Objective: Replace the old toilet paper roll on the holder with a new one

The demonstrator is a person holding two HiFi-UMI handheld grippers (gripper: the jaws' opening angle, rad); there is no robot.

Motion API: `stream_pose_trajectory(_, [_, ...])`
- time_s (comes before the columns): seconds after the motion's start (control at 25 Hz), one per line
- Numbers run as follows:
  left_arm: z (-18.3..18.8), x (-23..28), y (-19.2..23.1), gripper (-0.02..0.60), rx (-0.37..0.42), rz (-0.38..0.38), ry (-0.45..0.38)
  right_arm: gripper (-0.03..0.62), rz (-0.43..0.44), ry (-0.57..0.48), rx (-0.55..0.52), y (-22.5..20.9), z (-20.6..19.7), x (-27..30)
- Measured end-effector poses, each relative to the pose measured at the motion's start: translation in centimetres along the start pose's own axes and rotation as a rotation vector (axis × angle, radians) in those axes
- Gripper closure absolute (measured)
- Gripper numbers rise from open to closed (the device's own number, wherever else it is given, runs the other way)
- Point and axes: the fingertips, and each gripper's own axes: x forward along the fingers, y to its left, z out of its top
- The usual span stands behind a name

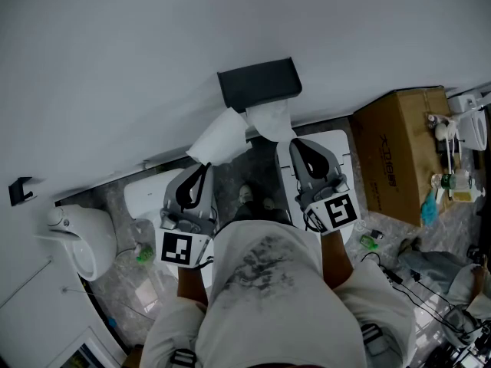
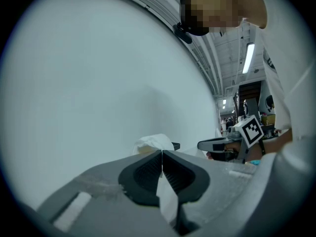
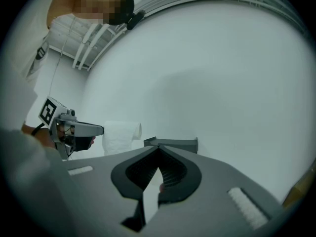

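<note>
A black paper holder [image 1: 259,85] is fixed to the white wall; it also shows in the right gripper view [image 3: 170,143]. A white toilet paper roll [image 1: 219,136] hangs tilted just left of and below it, at the tip of my left gripper [image 1: 205,165]. That gripper [image 2: 162,152] is shut, with a strip of white paper pinched between its pads and crumpled paper [image 2: 153,143] just ahead. My right gripper [image 1: 295,142] sits under a white paper tail [image 1: 272,121] below the holder. It [image 3: 158,148] is shut with a white sheet between its pads. The roll [image 3: 121,135] shows beside the left gripper [image 3: 74,130].
A cardboard box [image 1: 399,152] stands at the right with bottles and small items on and around it. A white toilet [image 1: 84,236] is at the lower left, and a white unit [image 1: 153,190] lies below the grippers. A small black bracket [image 1: 19,190] sticks out of the wall at far left.
</note>
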Motion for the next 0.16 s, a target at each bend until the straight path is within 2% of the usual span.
stream_pose_trajectory(0.16, [0.15, 0.03, 0.02, 0.574, 0.003, -0.002, -0.008, 0.594, 0.000, 0.002, -0.003, 0.13, 0.05, 0.05])
